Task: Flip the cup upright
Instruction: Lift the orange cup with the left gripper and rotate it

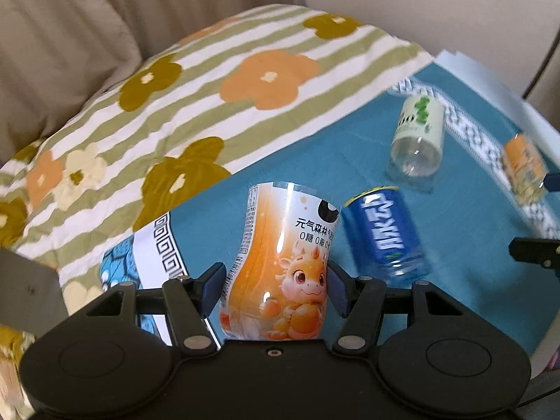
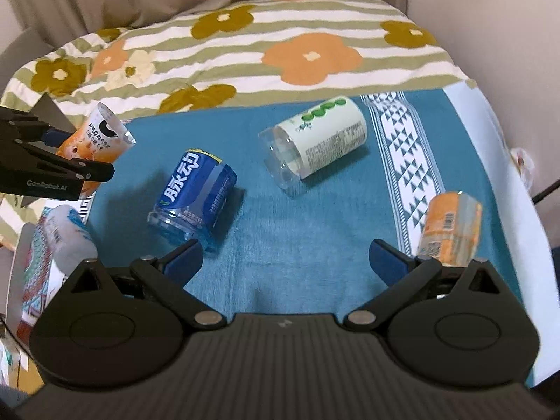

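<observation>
Teal cloth [image 2: 297, 238] covers the work surface, with a floral striped blanket [image 2: 245, 45] behind it at the top of both views. Nearest, the left gripper [image 1: 274, 288] is clamped on the orange dragon cup [image 1: 283, 262] at lower centre of the left view; in the right view the cup sits at upper left, lifted and tilted. The right gripper [image 2: 285, 257] hangs with jaws apart, holding nothing. Beyond lie the blue cup [image 2: 196, 199], the green-print cup [image 2: 315, 140] and a second orange cup [image 2: 449, 231] at right, all on their sides. Judgement: the flip is mid-rotation; next, finish turning, set the base flat, then release.
</observation>
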